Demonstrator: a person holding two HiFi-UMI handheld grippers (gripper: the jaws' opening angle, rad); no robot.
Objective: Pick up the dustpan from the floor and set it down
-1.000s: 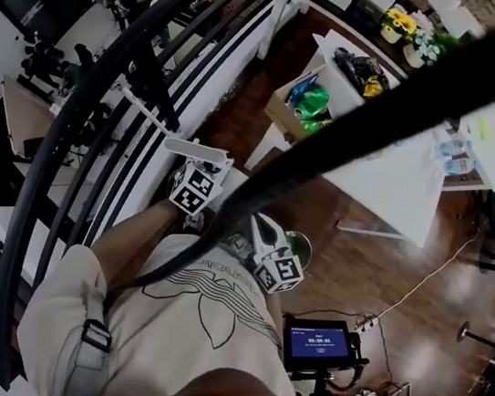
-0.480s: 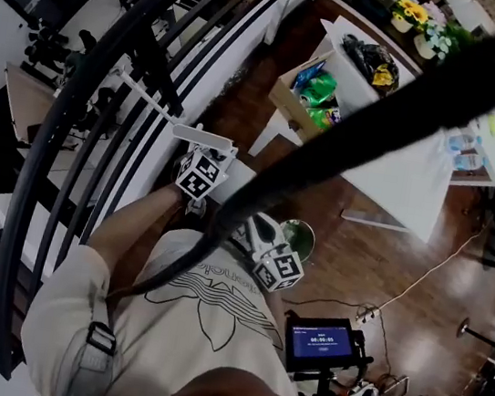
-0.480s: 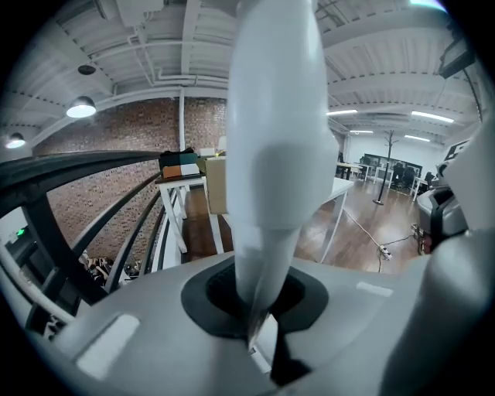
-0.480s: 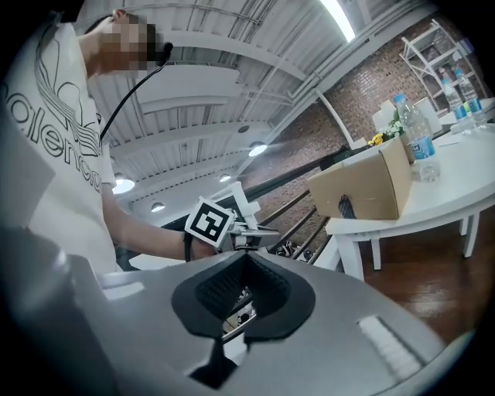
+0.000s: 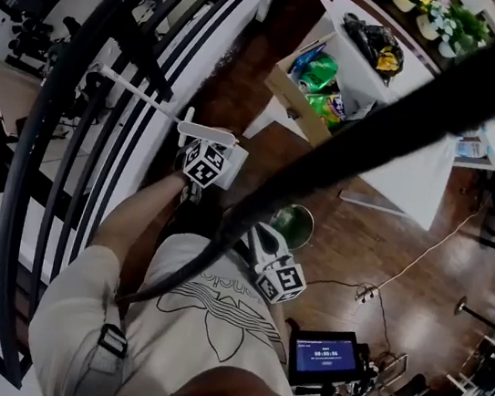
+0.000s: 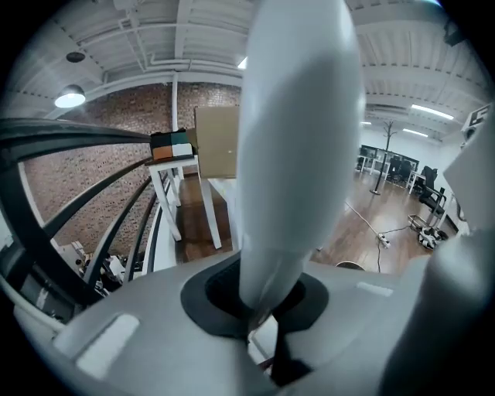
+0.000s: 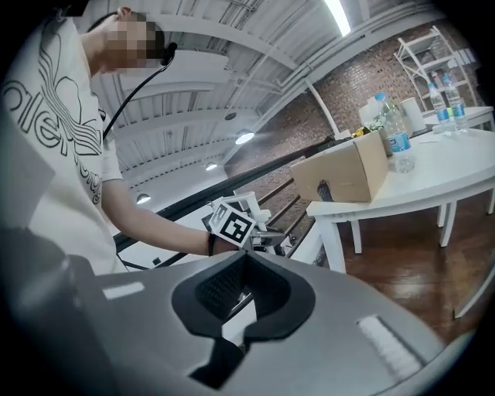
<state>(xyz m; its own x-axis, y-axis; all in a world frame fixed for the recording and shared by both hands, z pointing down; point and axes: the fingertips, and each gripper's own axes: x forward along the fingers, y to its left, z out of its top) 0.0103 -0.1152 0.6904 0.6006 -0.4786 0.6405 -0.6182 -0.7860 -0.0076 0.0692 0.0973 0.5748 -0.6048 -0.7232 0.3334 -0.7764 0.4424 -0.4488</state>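
Note:
In the left gripper view a thick, rounded white handle (image 6: 298, 155), which looks like the dustpan's, stands up out of my left gripper (image 6: 259, 325). The jaws are shut on its lower end. In the head view the left gripper (image 5: 208, 154) is held out in front of my body beside the black railing, with a white piece of the dustpan (image 5: 206, 133) showing just beyond its marker cube. The pan itself is hidden. My right gripper (image 5: 264, 239) hangs close to my waist. Its jaws (image 7: 244, 309) are shut with nothing between them.
Black curved railing bars (image 5: 102, 125) run down the left. A white table (image 5: 399, 169) carries a cardboard box of snack packets (image 5: 315, 87). A green bucket (image 5: 292, 222) stands on the wood floor near my right gripper. A small monitor on a stand (image 5: 327, 354) and a cable with power strip (image 5: 364, 295) lie behind.
My left gripper has sunk with the white handle and drifted a little farther from my body. The right gripper has shifted slightly. Both pairs of jaws stand as before.

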